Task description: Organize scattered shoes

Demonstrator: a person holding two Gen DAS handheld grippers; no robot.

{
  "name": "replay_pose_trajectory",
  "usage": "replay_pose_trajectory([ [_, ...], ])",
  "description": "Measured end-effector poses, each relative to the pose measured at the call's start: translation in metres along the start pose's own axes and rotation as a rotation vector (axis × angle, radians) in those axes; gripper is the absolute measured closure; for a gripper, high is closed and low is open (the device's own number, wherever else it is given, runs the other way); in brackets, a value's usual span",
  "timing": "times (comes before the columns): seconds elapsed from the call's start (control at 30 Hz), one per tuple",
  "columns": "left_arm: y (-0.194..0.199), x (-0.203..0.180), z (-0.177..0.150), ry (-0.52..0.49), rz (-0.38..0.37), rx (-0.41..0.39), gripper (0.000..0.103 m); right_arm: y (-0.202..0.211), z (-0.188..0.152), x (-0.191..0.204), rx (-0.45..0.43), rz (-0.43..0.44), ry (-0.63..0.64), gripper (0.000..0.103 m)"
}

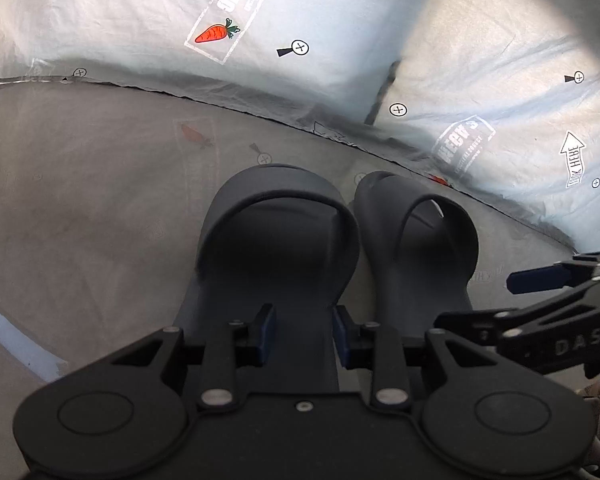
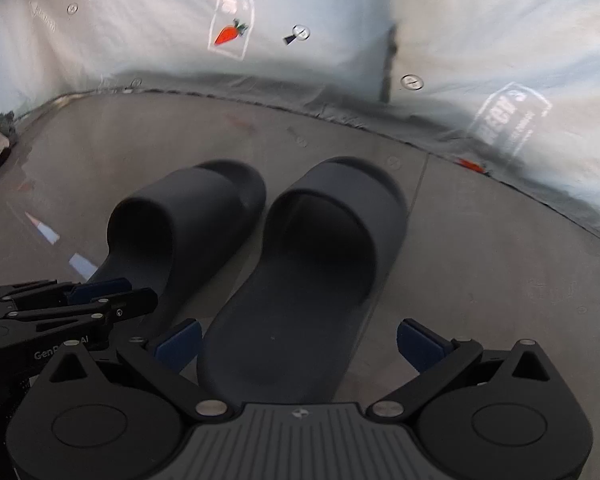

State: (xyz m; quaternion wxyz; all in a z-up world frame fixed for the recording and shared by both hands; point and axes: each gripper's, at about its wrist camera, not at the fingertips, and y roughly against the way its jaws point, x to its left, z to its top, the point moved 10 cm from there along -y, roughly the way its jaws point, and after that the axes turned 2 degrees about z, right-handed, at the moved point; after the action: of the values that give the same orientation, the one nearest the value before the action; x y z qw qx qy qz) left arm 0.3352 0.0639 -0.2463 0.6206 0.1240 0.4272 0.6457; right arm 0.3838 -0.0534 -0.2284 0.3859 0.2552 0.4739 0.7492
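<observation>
My left fingers [image 1: 305,332] stand narrowly parted over the heel of the left slide [image 1: 276,248], gripping nothing; my right fingers [image 2: 299,342] gape wide around the right slide [image 2: 312,264]. The pair sits close together on the floor [image 2: 480,280] near the sheeted wall [image 1: 340,20]. Pulling back carelessly, I could snag a heel and skew them.

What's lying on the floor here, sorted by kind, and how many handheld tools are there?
Dark grey slippers: 2, the left slipper and the right slipper, side by side, toes toward the printed sheet.
Handheld tools: 2, the left tool and the right tool.
Total: 4
</observation>
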Motion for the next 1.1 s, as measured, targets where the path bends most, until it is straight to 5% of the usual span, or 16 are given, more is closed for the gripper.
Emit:
replay_pose_trajectory([
  [0.27,-0.006,0.006,0.006,0.079,-0.054,-0.012,0.072,-0.024,-0.015,-0.01,0.095,-0.065,0.067,0.0],
  [0.57,-0.006,0.009,0.005,0.081,-0.061,-0.014,0.072,-0.007,-0.039,-0.103,0.137,-0.178,-0.117,0.001],
  [0.77,-0.007,0.01,0.005,0.085,-0.052,-0.016,0.071,0.016,-0.043,-0.179,0.127,-0.489,-0.242,0.007],
  [0.87,-0.008,0.009,0.006,0.073,-0.047,-0.01,0.071,0.031,-0.027,-0.149,-0.028,-0.297,-0.303,0.015],
  [0.97,-0.008,0.009,0.006,0.073,-0.044,-0.006,0.071,0.031,-0.014,-0.115,-0.118,-0.107,-0.38,0.044],
  [1.1,-0.008,0.008,0.007,0.063,-0.039,-0.005,0.071,0.033,0.018,-0.093,-0.251,0.054,-0.522,0.043],
])
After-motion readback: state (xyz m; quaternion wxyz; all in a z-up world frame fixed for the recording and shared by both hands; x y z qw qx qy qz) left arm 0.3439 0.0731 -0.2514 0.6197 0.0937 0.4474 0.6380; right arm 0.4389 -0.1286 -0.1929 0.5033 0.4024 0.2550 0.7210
